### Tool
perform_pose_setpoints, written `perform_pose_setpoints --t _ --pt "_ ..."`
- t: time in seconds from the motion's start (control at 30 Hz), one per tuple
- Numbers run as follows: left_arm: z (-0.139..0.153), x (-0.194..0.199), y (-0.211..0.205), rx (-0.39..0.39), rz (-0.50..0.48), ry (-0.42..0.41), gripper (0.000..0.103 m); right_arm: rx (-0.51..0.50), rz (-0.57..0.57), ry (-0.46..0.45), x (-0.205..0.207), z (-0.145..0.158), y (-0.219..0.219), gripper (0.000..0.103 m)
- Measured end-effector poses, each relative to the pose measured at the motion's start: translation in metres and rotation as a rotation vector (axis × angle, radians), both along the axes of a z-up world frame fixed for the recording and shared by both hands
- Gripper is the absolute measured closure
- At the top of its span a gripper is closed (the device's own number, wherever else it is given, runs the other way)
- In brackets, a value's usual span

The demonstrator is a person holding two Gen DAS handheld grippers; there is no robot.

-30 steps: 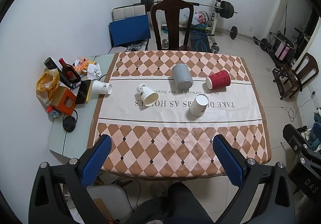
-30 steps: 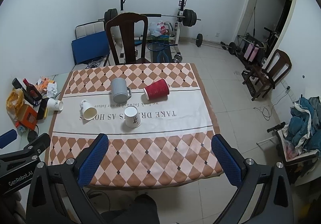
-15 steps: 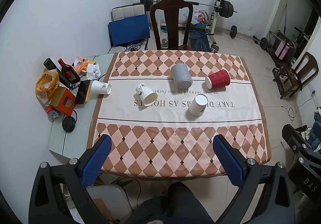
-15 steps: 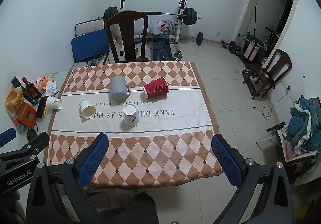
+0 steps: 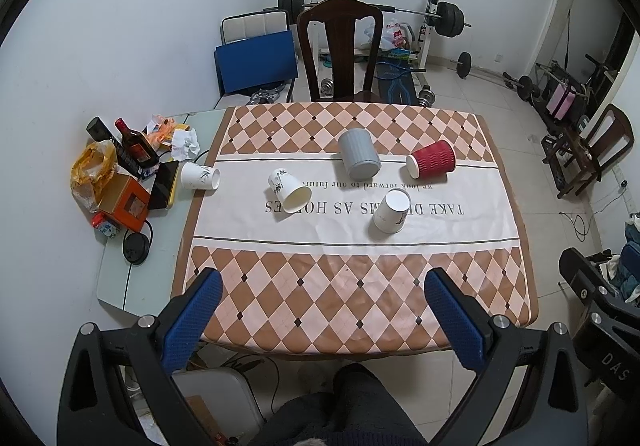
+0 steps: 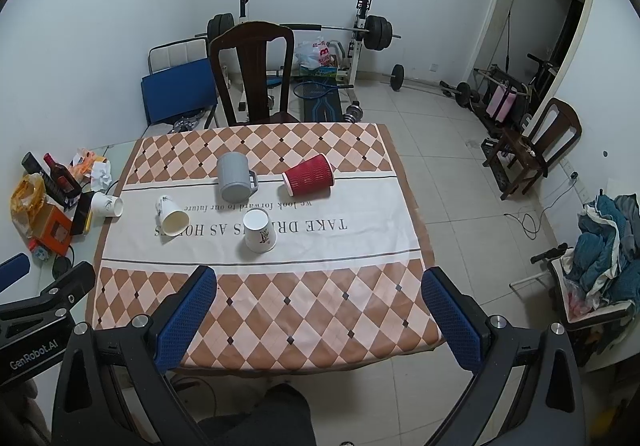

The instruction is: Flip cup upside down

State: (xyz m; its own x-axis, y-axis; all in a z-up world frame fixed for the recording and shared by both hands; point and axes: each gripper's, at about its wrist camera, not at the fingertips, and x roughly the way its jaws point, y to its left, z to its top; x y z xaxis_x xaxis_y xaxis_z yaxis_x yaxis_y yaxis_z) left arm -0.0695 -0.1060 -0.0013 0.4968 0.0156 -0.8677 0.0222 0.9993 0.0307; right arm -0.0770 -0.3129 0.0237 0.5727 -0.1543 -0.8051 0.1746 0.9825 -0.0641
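Several cups sit on the checked tablecloth. A red ribbed paper cup lies on its side at the right. A grey mug stands upside down. A white paper cup stands upside down near the middle. Another white paper cup lies on its side to the left. A third white cup lies on the side table. My left gripper and right gripper are open, empty, and high above the table's near edge.
A dark wooden chair stands at the table's far side. A side table at the left holds a bottle, an orange box and bags. Gym weights and another chair stand behind and to the right.
Both grippers have drifted slightly, so the table sits a little differently in view. No cup has moved. Both grippers stay open.
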Motion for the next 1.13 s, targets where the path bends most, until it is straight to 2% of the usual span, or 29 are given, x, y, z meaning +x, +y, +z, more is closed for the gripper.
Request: perform_pose_setpoints --t 0.93,1.13 --pt "0.001 0.001 -0.004 0.000 0.002 0.004 0.000 0.000 0.004 0.002 0.002 0.002 0.001 0.000" --pt "-0.002 -0.003 -0.015 0.008 -0.002 0.016 0.000 0.001 0.001 0.004 0.002 0.001 0.001 0.000"
